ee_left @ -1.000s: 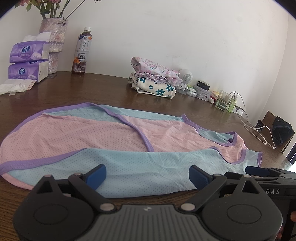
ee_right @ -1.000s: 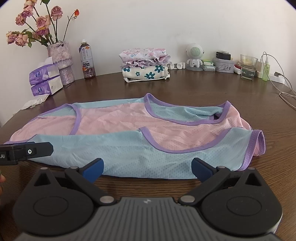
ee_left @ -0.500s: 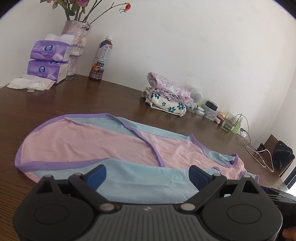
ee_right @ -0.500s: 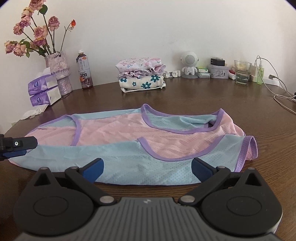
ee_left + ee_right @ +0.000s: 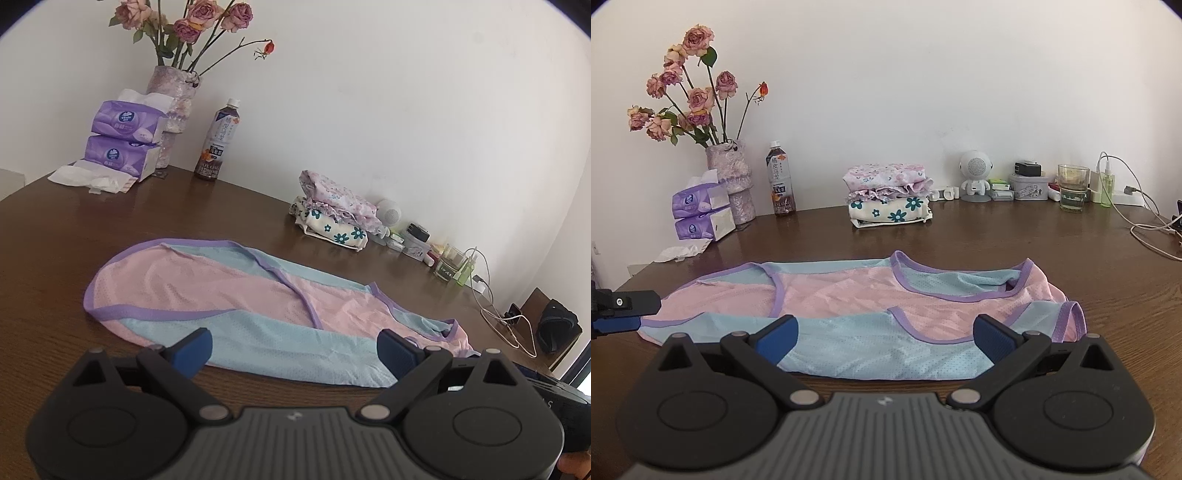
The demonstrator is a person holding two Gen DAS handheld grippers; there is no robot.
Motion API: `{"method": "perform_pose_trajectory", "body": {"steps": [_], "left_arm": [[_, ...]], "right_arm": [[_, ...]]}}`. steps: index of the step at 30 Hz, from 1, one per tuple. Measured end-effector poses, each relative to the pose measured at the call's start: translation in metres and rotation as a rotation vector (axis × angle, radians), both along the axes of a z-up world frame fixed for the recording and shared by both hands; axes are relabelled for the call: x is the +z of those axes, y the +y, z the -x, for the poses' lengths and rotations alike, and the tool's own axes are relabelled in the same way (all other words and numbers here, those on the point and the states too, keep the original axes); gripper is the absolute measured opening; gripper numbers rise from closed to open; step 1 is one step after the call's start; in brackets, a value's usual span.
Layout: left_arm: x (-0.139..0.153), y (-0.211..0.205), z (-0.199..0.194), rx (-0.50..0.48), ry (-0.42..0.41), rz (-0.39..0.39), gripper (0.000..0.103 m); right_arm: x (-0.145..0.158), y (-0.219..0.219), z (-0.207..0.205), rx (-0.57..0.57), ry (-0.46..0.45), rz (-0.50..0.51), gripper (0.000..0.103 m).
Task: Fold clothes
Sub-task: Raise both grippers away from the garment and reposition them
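garment: pink and blue mesh top [image 5: 857, 314] with purple trim, spread flat across the middle of the brown table [image 5: 997, 236], not folded yet as far as I can see
garment from the left: same top [image 5: 236, 306], long way running left to right, blue strip nearest the camera
left gripper [image 5: 295, 350]: fingers spread wide, nothing between them, hovering above the near edge of the top
right gripper [image 5: 886, 338]: also wide open and holding nothing, lined up over the blue near edge
left gripper seen from the right: its tip [image 5: 626, 310] pokes in at the left edge, right by the left end of the top; can't tell if it touches the cloth
folded pile [image 5: 890, 197]: floral clothes stacked at the back by the wall, well apart from the top
back left: vase [image 5: 733, 184] with roses, bottle [image 5: 780, 184], two tissue packs [image 5: 701, 212]
back right: small white robot figure [image 5: 976, 177], glass [image 5: 1072, 188], cable [image 5: 1145, 221]
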State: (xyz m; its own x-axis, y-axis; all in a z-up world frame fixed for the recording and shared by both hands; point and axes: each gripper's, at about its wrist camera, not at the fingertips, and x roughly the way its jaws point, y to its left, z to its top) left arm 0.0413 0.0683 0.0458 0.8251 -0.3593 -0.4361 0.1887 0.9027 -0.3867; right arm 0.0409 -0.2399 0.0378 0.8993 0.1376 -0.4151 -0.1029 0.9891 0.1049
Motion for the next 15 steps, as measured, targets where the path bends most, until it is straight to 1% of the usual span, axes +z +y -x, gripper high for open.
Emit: {"method": "perform_pose_trajectory", "body": {"steps": [2, 9, 15], "left_arm": [[0.003, 0.003, 0.006, 0.005, -0.006, -0.004, 0.096], [0.009, 0.010, 0.019, 0.024, -0.015, -0.005, 0.096], [0.010, 0.007, 0.029, 0.010, -0.029, -0.007, 0.096]], "right_arm": [[0.002, 0.003, 0.004, 0.003, -0.008, 0.010, 0.103], [0.011, 0.007, 0.015, 0.040, -0.026, -0.020, 0.103], [0.014, 0.003, 0.027, 0.044, -0.036, -0.033, 0.103]]}}
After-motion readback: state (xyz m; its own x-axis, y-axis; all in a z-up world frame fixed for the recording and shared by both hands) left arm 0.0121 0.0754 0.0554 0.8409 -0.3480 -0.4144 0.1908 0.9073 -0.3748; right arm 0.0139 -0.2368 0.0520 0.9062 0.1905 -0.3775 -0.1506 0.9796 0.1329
